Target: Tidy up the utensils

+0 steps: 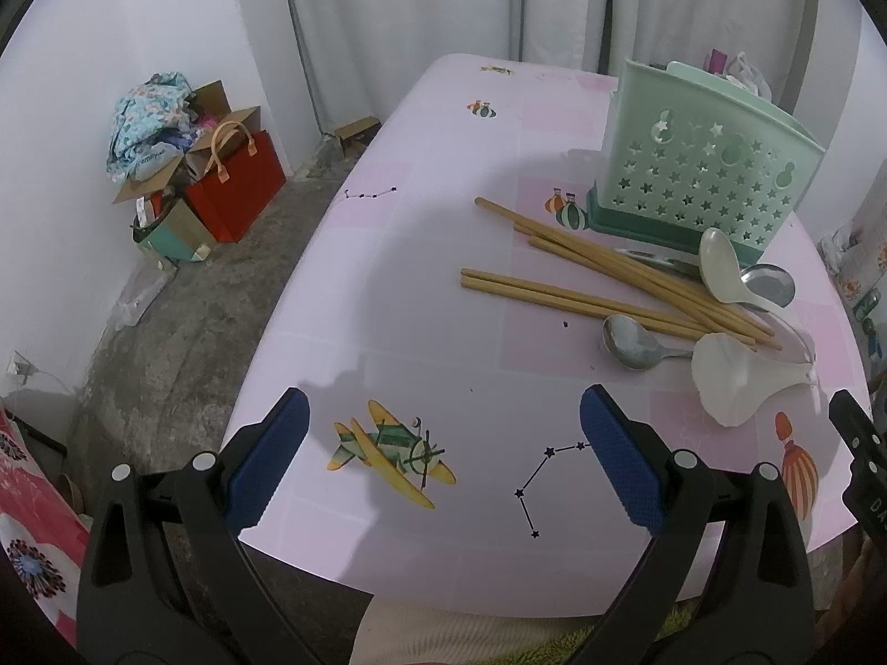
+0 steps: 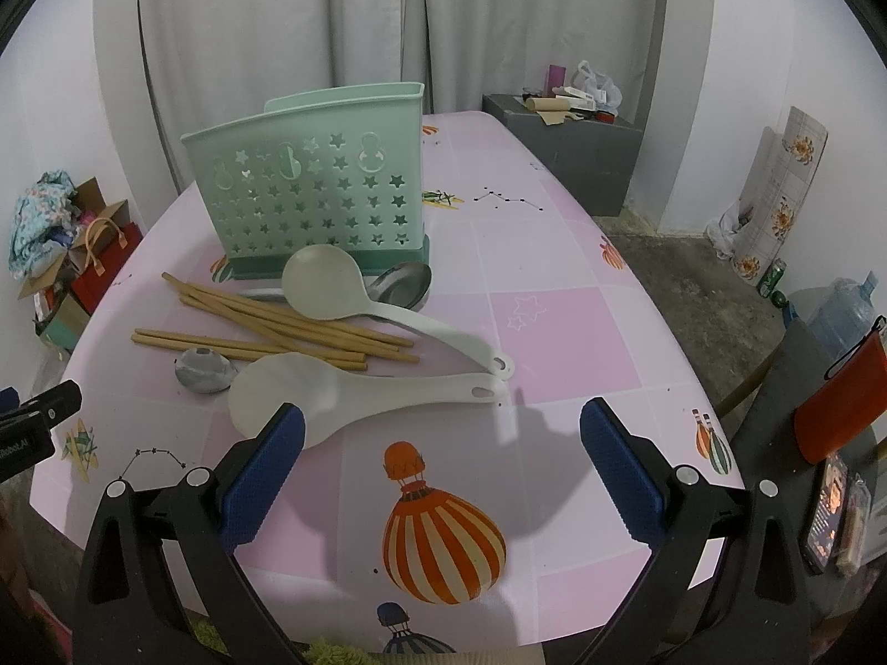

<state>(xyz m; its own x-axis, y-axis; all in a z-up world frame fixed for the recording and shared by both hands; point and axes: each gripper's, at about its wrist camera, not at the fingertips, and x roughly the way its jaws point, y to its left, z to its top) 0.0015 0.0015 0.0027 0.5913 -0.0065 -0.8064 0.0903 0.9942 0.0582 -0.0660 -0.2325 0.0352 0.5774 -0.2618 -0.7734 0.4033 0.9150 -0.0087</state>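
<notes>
**Utensils not yet sorted; both tongs empty at the near edge**

Left tongs (image 1: 443, 454): spread fully wide, nothing between the pads, poised over the bare lower middle of the left wrist frame. Right tongs (image 2: 442, 457): likewise fully wide and empty, low in the right wrist frame, the left pad just in front of the white rice paddle (image 2: 332, 396).

The utensils lie loose on the pink surface (image 2: 554, 332), centre-left of the right view: a crossed heap of wooden chopsticks (image 2: 266, 327), a white ladle (image 2: 343, 288) lying across them, a metal spoon (image 2: 202, 371) bowl-up at the lower left of the heap, and a second metal spoon (image 2: 402, 284) against the foot of the holder. The green star-pierced holder (image 2: 316, 183) stands upright behind them, upper centre; nothing is seen rising above its rim.

Assessment: the sorting appears not begun; this is the approach to a first pick. The paddle lies nearest the right tongs. The next move would call for lowering over its handle, closing across the narrow width, then tipping it upright into the holder. The chopsticks, being overlapped, would likely want separating one by one.
</notes>
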